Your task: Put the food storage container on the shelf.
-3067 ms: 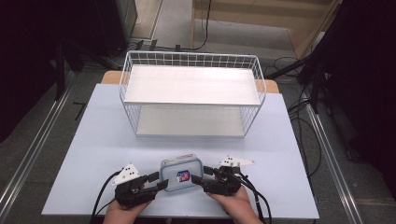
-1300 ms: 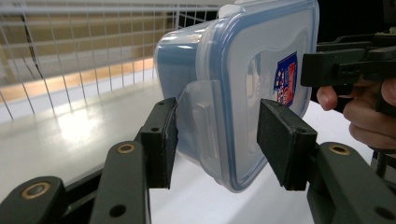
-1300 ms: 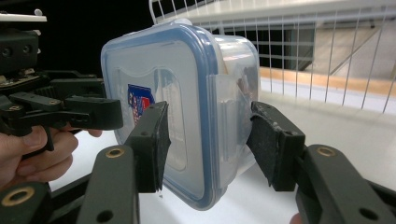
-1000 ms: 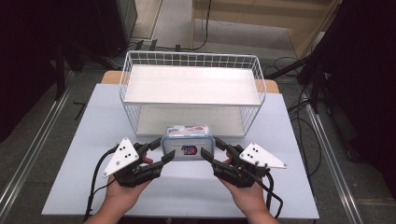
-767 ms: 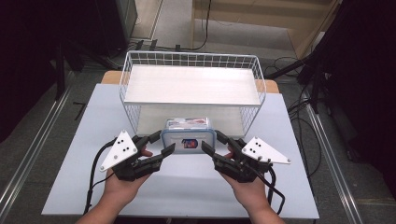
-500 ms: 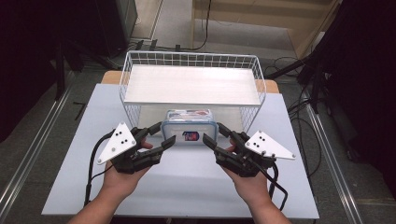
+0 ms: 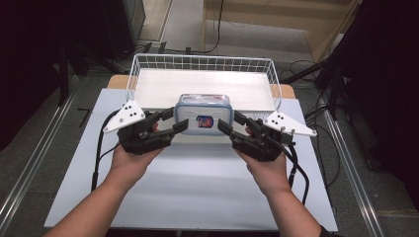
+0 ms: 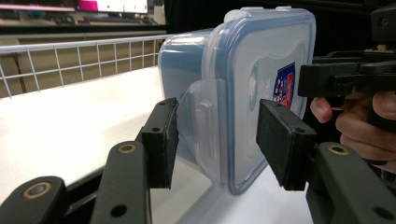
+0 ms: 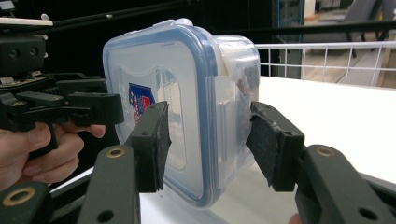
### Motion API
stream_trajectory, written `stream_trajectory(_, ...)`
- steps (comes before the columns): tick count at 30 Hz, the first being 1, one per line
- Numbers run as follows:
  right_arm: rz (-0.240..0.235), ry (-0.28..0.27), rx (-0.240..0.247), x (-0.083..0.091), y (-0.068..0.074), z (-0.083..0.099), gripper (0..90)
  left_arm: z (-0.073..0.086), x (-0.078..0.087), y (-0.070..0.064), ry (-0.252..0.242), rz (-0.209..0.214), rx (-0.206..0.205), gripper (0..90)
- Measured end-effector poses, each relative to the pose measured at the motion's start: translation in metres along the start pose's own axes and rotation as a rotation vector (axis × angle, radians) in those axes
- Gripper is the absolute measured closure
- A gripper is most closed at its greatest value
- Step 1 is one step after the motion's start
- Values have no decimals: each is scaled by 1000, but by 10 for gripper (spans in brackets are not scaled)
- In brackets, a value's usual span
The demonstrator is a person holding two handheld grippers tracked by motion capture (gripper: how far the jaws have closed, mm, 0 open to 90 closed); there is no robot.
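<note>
Moved since earlier: plastic container [image 7: 202, 113] has gone from the near edge of the worktop [image 7: 197, 187], up and forward, to the front rim of the wire basket [image 7: 148, 64]; both hands have gone forward with it.
Container: clear plastic box with a blue-rimmed snap lid, held on its side between the two sets of fingers, the lid and its red-and-blue sticker [image 7: 203, 122] facing the person.
Container's place: between the two grippers, off the worktop, at the basket's near wall in the high view; whether it touches the wire cannot be told.
Left gripper [image 7: 170, 121]: its fingers are partly apart and straddle the container's left-end latch flap [image 8: 203, 126], one pad [image 8: 161, 140] behind the flap against the body, the other pad [image 8: 280, 142] in front of the lid.
Left hold: pads look close on either side of the lid edge; a narrow gap shows at the front pad in the left gripper view, so firm contact cannot be told.
Right gripper [image 7: 231, 123]: its fingers are likewise partly apart over the container's right-end latch, one pad [image 9: 152, 144] on the lid face, the other [image 9: 268, 140] behind on the body side.
Right hold: pads sit at or just off the plastic; full pressure cannot be told.
Beyond the fingers: basket with a pale flat floor [image 7: 207, 89], on the far part of the worktop.
Hands: left hand [image 7: 131, 158] and right hand [image 7: 267, 165] grip the tools from below, cables [image 7: 99, 148] trailing back.
</note>
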State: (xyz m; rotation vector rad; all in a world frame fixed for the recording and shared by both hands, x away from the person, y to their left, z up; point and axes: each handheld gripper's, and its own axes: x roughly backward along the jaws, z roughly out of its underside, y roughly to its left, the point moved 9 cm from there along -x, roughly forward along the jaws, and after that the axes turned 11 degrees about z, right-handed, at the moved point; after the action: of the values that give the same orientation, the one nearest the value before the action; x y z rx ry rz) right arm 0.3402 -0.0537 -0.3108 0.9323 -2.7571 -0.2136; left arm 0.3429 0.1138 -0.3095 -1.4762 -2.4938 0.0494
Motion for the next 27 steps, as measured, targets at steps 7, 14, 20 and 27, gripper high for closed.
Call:
stream_trajectory(7,-17,70,-75,-19,-17,-7,502,-11,-11,22,17,26,82,509)
stream_trajectory(14,-10,109,-109,-35,-31,-21,509,-21,-20,41,14,47,179,513)
stream_trajectory(20,-31,179,-158,-48,-40,-30,519,-27,-25,55,24,58,263,516)
stream_trajectory(27,-34,210,-225,-62,-49,-34,527,-29,-30,71,31,71,364,525)
